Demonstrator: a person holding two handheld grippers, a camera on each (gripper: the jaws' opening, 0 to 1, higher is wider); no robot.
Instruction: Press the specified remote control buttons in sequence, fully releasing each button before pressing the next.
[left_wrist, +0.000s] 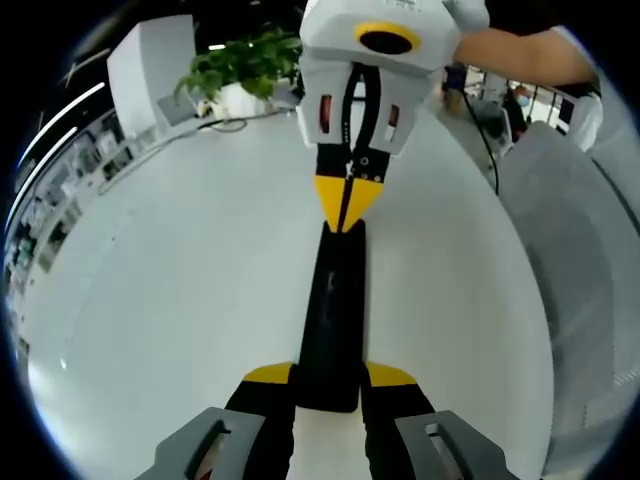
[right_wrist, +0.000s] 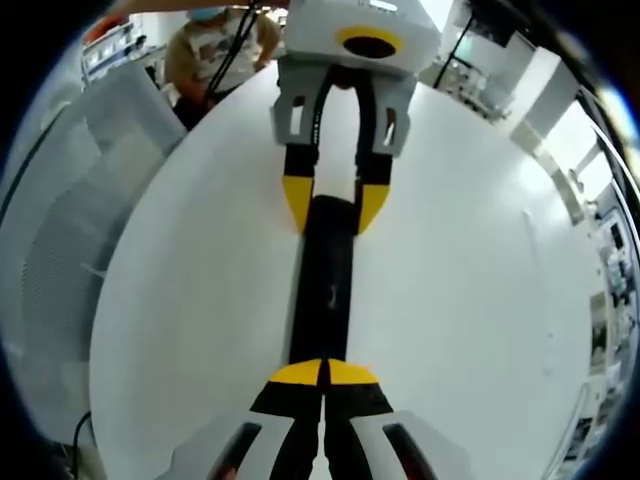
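A long black remote control lies lengthwise on the white table. My left gripper holds its near end, one yellow-tipped jaw on each side. My right gripper comes down from the far side, jaws shut together, tips touching the remote's far end. In the right gripper view the remote runs away from my right gripper, whose shut tips rest on its near end. At its far end the left gripper clasps it. No buttons can be made out.
A potted green plant and a cable stand at the table's far edge. A grey mesh chair sits beside the table. A person stands beyond it. Bare tabletop spreads either side of the remote.
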